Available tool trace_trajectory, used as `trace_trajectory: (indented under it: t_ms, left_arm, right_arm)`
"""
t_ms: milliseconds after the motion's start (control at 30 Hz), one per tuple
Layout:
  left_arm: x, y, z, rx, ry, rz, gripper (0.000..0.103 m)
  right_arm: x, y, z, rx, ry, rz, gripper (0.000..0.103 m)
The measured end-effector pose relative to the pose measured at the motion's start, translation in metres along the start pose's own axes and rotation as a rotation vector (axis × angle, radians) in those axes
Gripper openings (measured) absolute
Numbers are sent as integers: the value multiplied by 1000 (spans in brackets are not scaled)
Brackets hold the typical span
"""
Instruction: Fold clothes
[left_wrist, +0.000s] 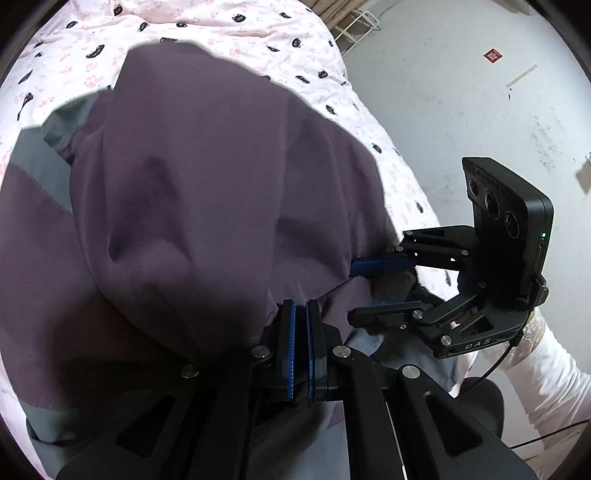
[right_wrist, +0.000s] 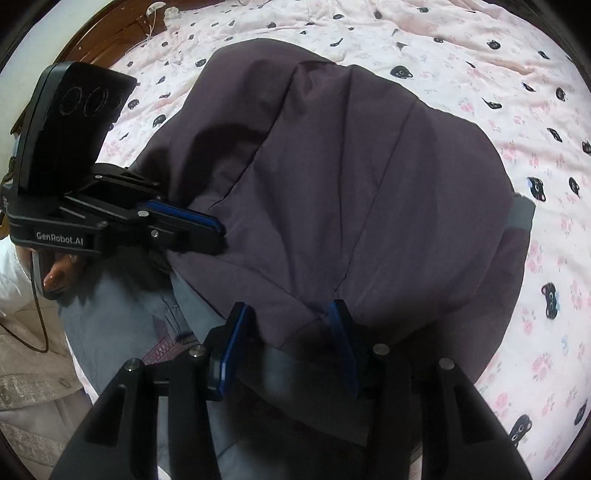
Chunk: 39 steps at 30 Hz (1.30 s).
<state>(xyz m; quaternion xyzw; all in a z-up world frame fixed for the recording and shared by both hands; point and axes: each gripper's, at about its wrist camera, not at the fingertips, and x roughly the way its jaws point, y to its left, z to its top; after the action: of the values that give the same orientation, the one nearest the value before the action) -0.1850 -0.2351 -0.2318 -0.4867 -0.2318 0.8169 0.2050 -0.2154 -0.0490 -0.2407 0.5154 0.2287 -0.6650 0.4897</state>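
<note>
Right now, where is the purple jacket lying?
The purple jacket lies spread on the pink cat-print bedsheet, at the bed's near edge, filling the middle of both wrist views.

1. The garment (right_wrist: 332, 166) was dark purple with grey panels.
2. The bedsheet (right_wrist: 498, 74) was pale pink, printed with black cat faces and pink flowers.
3. The gripper pads (right_wrist: 231, 347) were blue.

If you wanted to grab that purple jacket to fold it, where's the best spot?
Probably the near hem of the purple jacket, coming from the bed's edge. The cloth bunches into a raised fold there, thin enough to pinch. The left gripper is shut on it; the right gripper stands open around the next fold.
</note>
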Motion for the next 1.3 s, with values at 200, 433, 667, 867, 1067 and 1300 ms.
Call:
trace_trajectory:
  t_ms: [200, 433, 667, 867, 1067, 1300]
  left_arm:
    - [-53, -19, 32, 39, -154, -4, 4]
    - [-82, 12, 81, -72, -314, 177, 5]
    - [-34, 47, 63, -181, -243, 323, 5]
    - [-38, 62, 42, -244, -228, 313, 5]
    - [-74, 14, 27, -135, -302, 226, 6]
    - [-63, -16, -3, -42, -223, 274, 6]
  right_arm:
    - [-50, -6, 17, 14, -144, 48, 47]
    - [-92, -48, 55, 173, -344, -48, 53]
    - [-33, -72, 74, 272, -230, -142, 53]
    - [-18, -83, 48, 320, -176, -191, 53]
    - [-68, -49, 36, 213, -281, -133, 55]
    - [-89, 9, 21, 24, -314, -162, 55]
